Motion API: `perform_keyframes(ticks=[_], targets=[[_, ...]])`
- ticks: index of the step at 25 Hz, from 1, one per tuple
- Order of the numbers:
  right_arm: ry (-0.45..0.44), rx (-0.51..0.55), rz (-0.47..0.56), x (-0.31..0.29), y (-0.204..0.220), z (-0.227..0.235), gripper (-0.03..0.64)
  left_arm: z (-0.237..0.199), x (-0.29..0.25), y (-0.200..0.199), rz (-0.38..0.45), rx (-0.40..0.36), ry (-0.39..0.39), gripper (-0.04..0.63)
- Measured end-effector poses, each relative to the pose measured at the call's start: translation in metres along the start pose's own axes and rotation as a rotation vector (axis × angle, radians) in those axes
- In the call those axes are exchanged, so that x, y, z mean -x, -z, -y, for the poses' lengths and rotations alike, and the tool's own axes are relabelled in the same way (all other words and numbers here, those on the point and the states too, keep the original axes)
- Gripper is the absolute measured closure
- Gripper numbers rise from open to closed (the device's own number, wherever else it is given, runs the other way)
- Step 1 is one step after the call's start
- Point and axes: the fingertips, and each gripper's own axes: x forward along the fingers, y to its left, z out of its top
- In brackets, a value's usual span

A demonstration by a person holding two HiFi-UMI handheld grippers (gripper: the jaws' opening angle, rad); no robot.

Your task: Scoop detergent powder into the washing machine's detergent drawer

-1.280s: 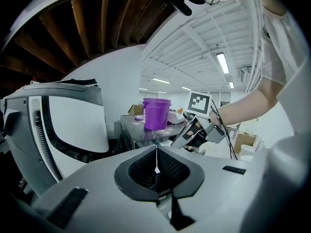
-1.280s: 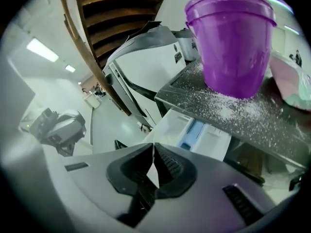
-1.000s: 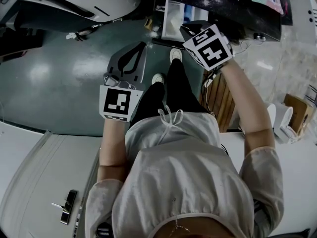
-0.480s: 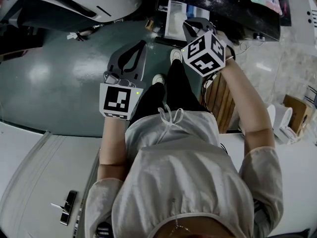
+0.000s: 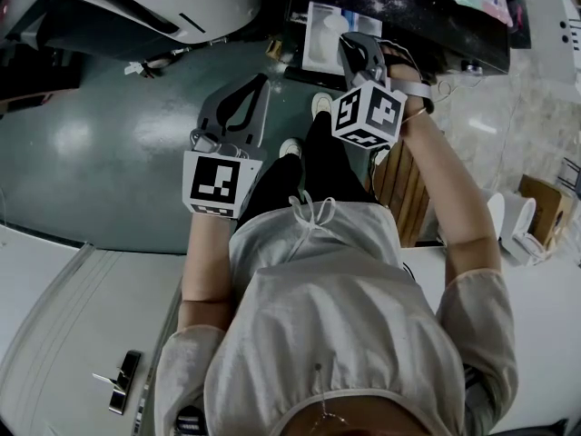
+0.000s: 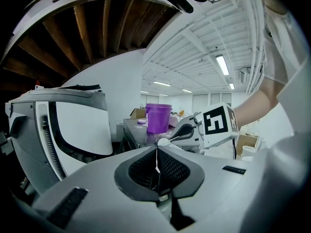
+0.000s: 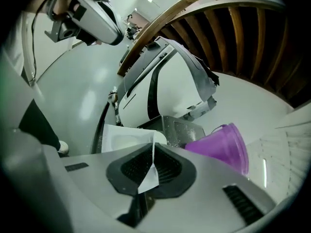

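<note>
A white plastic scoop (image 7: 147, 178) is clamped in the right claw (image 5: 357, 51) near the white drawer (image 7: 119, 139); tipping is judged pending; left claw (image 6: 157, 150) pressed together, empty.

Both bare forearms reach forward and down, the right arm (image 5: 451, 198) stretched farther out, the left gripper (image 5: 262, 81) with jaws pressed together on nothing, the right gripper (image 5: 350, 44) pinching a white scoop (image 6: 164, 141).

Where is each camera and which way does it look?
Head view: on the person's head, looking down; torso, legs, left gripper, right gripper.
Left gripper view: on that gripper, facing the purple bucket; jaws, right gripper, arm.
Right gripper view: on that gripper, facing the white drawer; jaws, leg.
Both gripper views share the purple bucket.
</note>
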Motion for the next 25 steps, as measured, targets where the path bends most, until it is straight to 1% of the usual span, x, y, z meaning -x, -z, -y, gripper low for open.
perform_keyframes(ticks=[5,11,17,22,25], targets=[[0.083,0.062,0.008,0.007,-0.003,0.013,0.601,0.003,0.003,-0.006,0.005,-0.01,0.001,0.574],[0.121,0.145,-0.009,0.017,-0.01,0.025,0.601,0.006,0.006,-0.012,0.009,-0.023,0.0,0.574],[0.184,0.23,-0.02,0.03,-0.019,0.041,0.601,0.007,0.01,-0.021,0.022,-0.034,-0.007,0.574],[0.22,0.243,-0.006,0.042,-0.025,0.051,0.601,0.009,0.014,-0.028,0.033,-0.044,-0.008,0.574],[0.223,0.214,0.012,0.045,-0.024,0.053,0.601,0.01,0.014,-0.03,0.034,-0.05,-0.008,0.574]])
